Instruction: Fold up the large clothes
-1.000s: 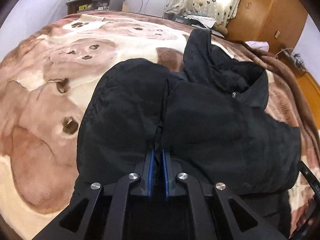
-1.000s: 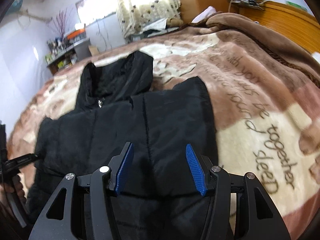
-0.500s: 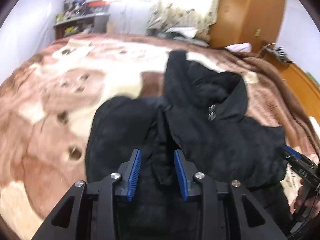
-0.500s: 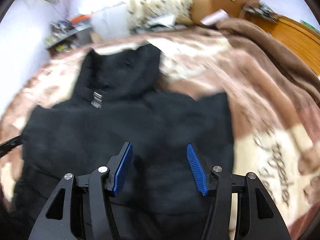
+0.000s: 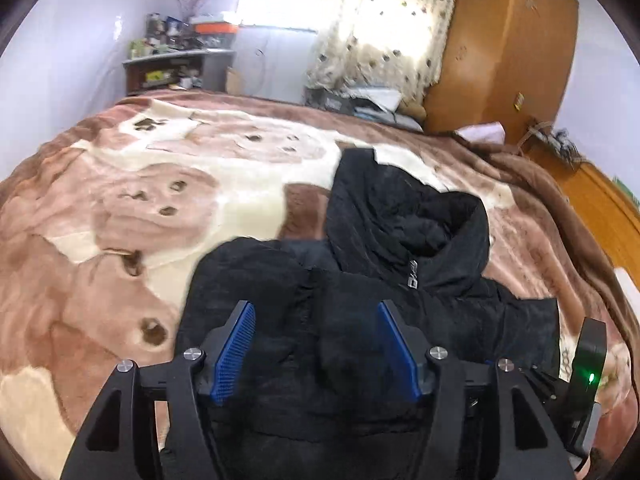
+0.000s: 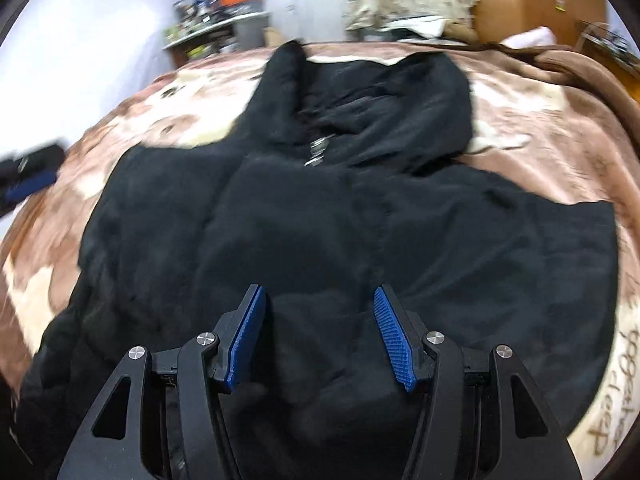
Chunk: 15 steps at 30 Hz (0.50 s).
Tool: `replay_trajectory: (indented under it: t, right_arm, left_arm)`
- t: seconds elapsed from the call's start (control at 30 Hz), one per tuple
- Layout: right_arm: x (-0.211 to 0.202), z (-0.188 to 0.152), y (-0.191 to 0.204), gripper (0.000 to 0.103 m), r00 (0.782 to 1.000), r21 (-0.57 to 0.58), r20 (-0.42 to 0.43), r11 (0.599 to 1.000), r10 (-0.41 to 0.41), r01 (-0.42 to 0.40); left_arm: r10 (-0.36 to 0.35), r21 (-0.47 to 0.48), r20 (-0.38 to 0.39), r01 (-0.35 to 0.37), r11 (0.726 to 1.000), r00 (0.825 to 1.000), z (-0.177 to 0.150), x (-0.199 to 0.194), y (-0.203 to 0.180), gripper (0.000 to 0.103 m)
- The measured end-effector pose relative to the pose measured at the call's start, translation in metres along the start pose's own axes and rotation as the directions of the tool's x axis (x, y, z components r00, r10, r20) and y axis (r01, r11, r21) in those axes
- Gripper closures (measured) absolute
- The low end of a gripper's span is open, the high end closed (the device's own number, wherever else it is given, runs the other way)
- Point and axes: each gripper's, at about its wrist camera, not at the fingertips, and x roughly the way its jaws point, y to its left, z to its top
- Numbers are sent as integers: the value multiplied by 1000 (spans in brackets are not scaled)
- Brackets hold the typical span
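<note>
A black padded hooded jacket [image 5: 400,240] lies front up on the bed, sleeves folded in over the body, hood [image 6: 360,92] toward the far side and zipper pull [image 6: 316,152] at the collar. My left gripper [image 5: 314,306] hovers over the jacket's left part. Its jaws are opening, and no cloth is pinched between the blue pads [image 5: 234,352]. My right gripper [image 6: 318,290] stands open above the middle of the jacket's lower body, holding nothing. Each gripper shows at the edge of the other's view: the right one [image 5: 588,360] with a green light, the left one [image 6: 28,176] blurred.
A brown and cream plush blanket [image 5: 120,220] with animal prints covers the whole bed. A wooden wardrobe [image 5: 500,40] and a curtain stand behind it, a cluttered shelf [image 5: 176,64] is at the back left, and a wooden bed frame [image 5: 600,208] runs along the right.
My left gripper was shut on a fold of the jacket; it has let go, opened wide and risen. My right gripper, still open, swept from the jacket's right side to its middle.
</note>
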Motion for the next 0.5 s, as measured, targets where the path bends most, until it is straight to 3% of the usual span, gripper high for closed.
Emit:
replay_trajectory:
  t: [0.07,0.13,0.2,0.27,0.33,0.4,0.5]
  right_arm:
    - [-1,1,4,46,1000,-16,-13,1000,-10,10]
    - [-14,7,-4,46,1000,38,16,999,24,-25]
    - [-35,15,-16,46,995,72,93,997,-23,17]
    - [-42,21,-25,46,987,95,126,992,-96,85]
    - [-35,23,-42,46,980,132,74,975,-187,176]
    - [-20,19,-55,46,981,158,21,970,-191,186]
    - [-4,7,-65,46,988,197,-17,968,-156,156]
  left_arm:
    - [-30,34,-65,33,999,997,2,19,-14,40]
    - [-27,69,-101,34,997,995,2,34,-27,40]
    - [-53,110,-112,65,992,992,1,46,-42,40]
    - [-23,122,-130,39,992,991,-2,59,-48,40]
    - [32,142,-158,-9,990,987,-6,75,-51,40]
    - [85,168,-186,-53,984,979,-12,87,-51,40]
    - [95,189,-203,-56,980,975,-21,101,-48,38]
